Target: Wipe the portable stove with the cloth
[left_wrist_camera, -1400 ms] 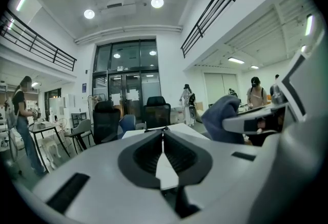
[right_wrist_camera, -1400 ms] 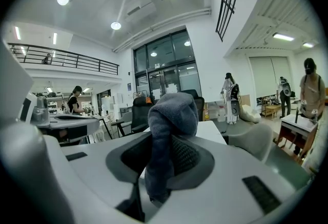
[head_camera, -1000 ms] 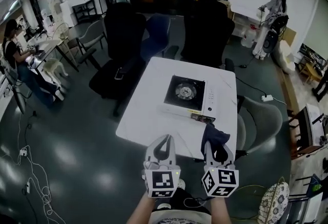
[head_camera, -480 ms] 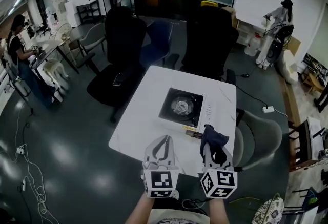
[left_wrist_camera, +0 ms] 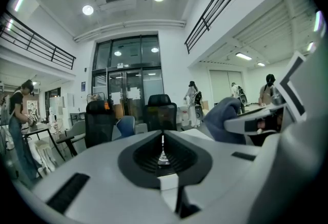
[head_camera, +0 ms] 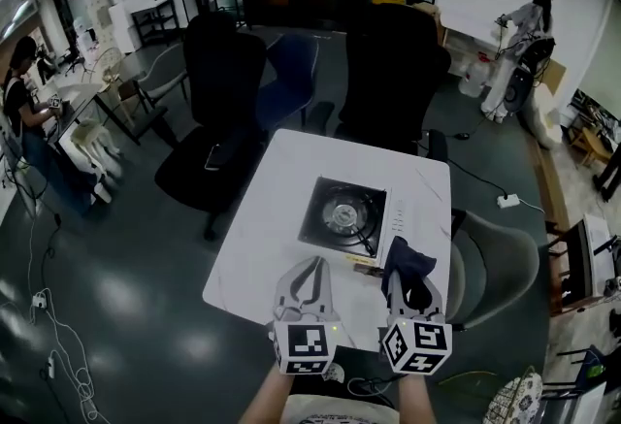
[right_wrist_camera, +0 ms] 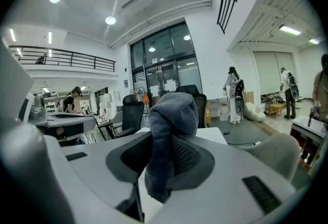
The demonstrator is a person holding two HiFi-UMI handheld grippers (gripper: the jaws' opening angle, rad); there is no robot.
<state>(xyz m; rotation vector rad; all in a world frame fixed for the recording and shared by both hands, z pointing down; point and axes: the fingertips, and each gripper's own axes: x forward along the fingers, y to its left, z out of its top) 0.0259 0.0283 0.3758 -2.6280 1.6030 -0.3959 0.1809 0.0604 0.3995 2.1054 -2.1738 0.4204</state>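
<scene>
The stove (head_camera: 342, 215) sits on the white counter (head_camera: 262, 218), in its right half and closer to the near edge than the far one. Its black top with the round burner faces up, and its white control strip runs along the side toward the counter's right edge.

The right gripper (right_wrist_camera: 166, 152) is clamped on the cloth (head_camera: 407, 260), a dark grey-blue bundle that fills the gap between the jaws and bulges up past their tips. In the head view the cloth hangs over the counter's near right corner, just beside the stove's near right corner and not on its top; whether it touches the counter cannot be told.

The left gripper (left_wrist_camera: 163, 147) has its jaws pressed together with nothing between them, only a thin slit showing. It is held over the near edge of the counter, left of the right gripper and level with it, short of the stove.

Two black chairs (head_camera: 225, 73) stand beyond the far edge, and a grey chair (head_camera: 497, 262) stands at the right edge.
</scene>
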